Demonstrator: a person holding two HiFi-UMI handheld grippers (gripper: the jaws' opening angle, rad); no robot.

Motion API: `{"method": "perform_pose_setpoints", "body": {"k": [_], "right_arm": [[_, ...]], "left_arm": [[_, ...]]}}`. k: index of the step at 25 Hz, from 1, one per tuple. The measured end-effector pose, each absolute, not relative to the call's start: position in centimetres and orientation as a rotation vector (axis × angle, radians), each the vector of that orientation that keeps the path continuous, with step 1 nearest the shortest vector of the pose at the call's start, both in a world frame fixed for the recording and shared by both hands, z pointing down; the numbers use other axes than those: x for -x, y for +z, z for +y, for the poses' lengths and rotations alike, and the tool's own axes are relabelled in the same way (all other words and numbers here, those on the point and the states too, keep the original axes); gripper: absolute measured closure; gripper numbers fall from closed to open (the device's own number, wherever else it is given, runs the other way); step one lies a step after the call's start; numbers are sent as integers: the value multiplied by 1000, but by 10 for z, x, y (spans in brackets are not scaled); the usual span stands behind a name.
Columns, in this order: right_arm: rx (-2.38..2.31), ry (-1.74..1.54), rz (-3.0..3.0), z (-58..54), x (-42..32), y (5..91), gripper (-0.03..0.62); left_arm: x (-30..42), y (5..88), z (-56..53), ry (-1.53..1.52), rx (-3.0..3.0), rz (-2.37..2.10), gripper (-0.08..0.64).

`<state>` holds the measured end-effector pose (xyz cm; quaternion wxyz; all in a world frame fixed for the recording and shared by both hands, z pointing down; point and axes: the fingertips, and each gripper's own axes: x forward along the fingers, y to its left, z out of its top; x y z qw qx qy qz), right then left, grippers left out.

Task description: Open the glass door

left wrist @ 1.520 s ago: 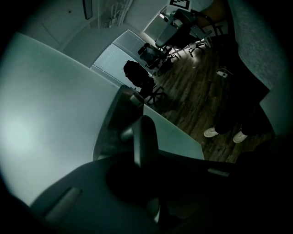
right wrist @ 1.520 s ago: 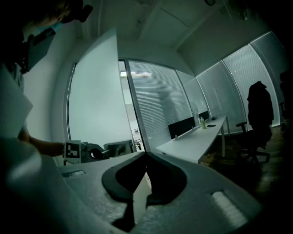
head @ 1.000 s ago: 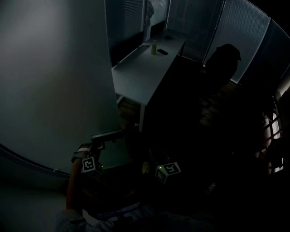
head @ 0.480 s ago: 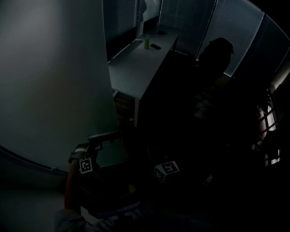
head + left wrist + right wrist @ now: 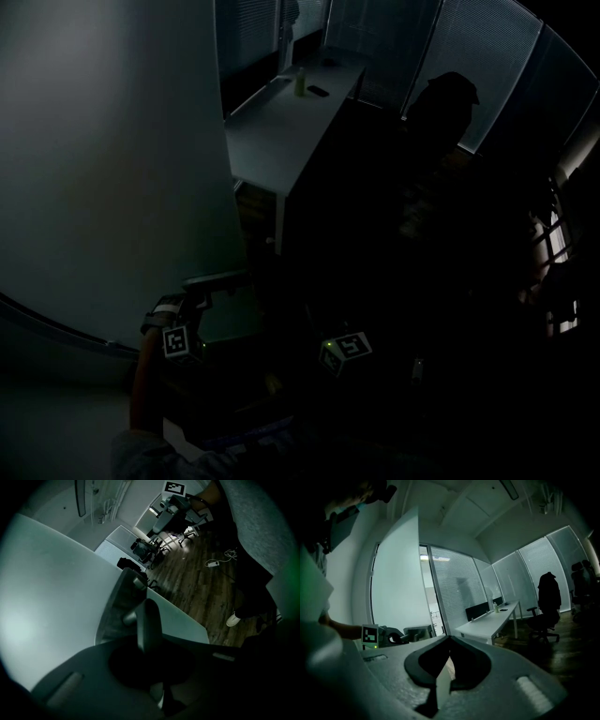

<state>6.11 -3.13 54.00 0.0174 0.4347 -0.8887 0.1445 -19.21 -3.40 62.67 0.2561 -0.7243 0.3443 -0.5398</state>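
Observation:
The frosted glass door point(image 5: 112, 169) fills the left of the head view, its free edge beside a dark opening. My left gripper point(image 5: 208, 292) sits at the door's metal handle point(image 5: 217, 278). In the left gripper view its fingers point(image 5: 147, 625) are pressed together and lie against a round post of the handle bar point(image 5: 123, 595); nothing shows between them. My right gripper point(image 5: 443, 679) hangs to the right of the left one, apart from the door, its marker cube point(image 5: 345, 349) showing in the dark. Its jaws look closed and hold nothing.
Past the opening stands a long white desk point(image 5: 272, 122) with a small bottle point(image 5: 300, 82), and blind-covered windows behind. An office chair with a jacket point(image 5: 548, 602) stands to the right. A wooden floor point(image 5: 197, 573) with a cable and a person's shoe point(image 5: 232, 619) lies below.
In the head view the desk has slid up and a little left, as the view closes on the opening. Both grippers keep nearly the same places in the picture, the left still at the handle.

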Motion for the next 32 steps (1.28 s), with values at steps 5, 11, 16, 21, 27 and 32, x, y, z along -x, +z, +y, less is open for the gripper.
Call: {"method": "perform_pose_setpoints", "body": {"k": [5, 11, 16, 21, 27, 32], "right_arm": [[-1356, 465, -2756, -10, -63, 532, 590], [-1397, 470, -2732, 15, -76, 535, 590], [-1402, 468, -2731, 37, -78, 537, 590], [-1416, 479, -2721, 56, -83, 544, 589], [-1418, 475, -2717, 69, -86, 554, 590], [-1416, 470, -2718, 77, -90, 551, 589]], "left_arm": [[186, 621, -18, -1463, 1973, 909, 558], [181, 623, 2, -1453, 1978, 875, 558], [177, 626, 23, -1443, 1987, 851, 557], [173, 631, 39, -1435, 1991, 827, 557], [171, 639, 57, -1437, 2005, 793, 557], [168, 637, 70, -1439, 2013, 767, 554]]}}
